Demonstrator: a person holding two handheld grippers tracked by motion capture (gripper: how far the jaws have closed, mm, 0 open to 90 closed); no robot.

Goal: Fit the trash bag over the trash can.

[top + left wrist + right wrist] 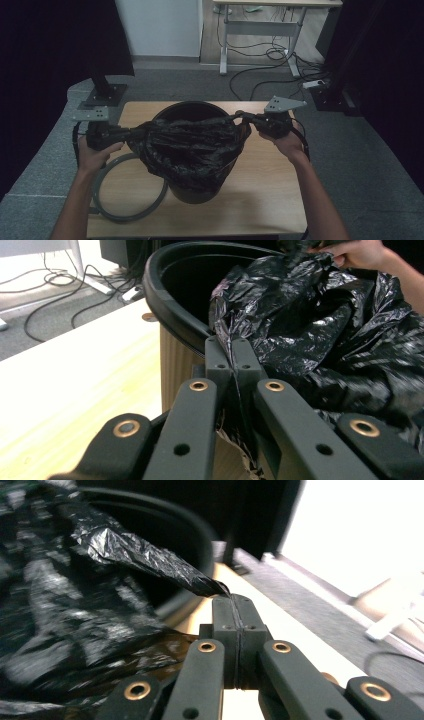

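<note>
A black plastic bin bag (pixel 190 142) hangs spread over a black round bin (pixel 190 107) in the middle of the wooden table (pixel 265 200). My left gripper (pixel 131 133) pinches the bag's left edge; in the left gripper view its jaws (pixel 231 347) are shut on the film of the bag (pixel 310 335) beside the bin's rim (pixel 165 305). My right gripper (pixel 246 119) holds the bag's right edge, drawn taut into a point (pixel 150 555) that ends between the shut gripper (pixel 233 602).
A grey ring (pixel 107 195) lies flat on the table at the bin's left. A black stand base (pixel 105 95) sits behind the table's left corner. Cables (pixel 270 55) and a desk frame are on the floor beyond. Bare wood lies right of the bin.
</note>
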